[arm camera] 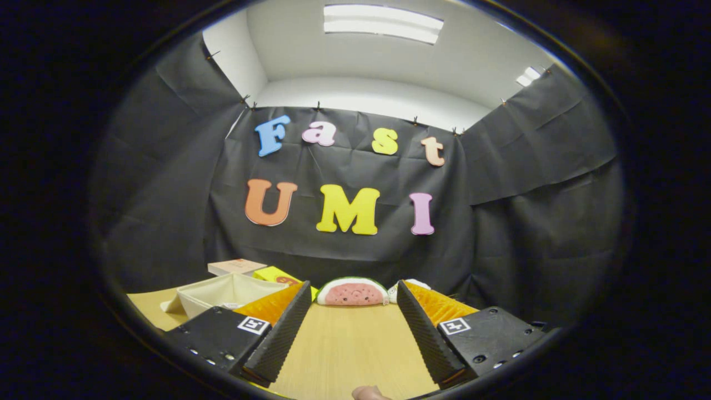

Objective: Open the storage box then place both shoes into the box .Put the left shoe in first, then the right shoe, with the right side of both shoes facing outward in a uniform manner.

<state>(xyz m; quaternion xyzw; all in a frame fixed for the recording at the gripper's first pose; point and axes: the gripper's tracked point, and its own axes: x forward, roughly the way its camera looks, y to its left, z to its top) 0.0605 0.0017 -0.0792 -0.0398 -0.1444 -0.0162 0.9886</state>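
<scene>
My gripper (353, 288) is open above the wooden table (344, 350), with bare tabletop between its fingers. Just beyond the fingertips, near the black cloth wall, lies a shoe shaped like a watermelon slice (353, 293), pink with a green and white rim. A second, whitish shoe-like shape (414, 284) peeks out right of it, mostly hidden behind the right finger. Left of the left finger stands a white storage box (222, 293), open at the top; part of it is hidden by that finger.
Behind the white box lie a yellow box (275, 275) and a pale flat box (236, 266). Black cloth walls close the table at the back and sides. A person's fingertip (369, 393) shows at the near edge between the fingers.
</scene>
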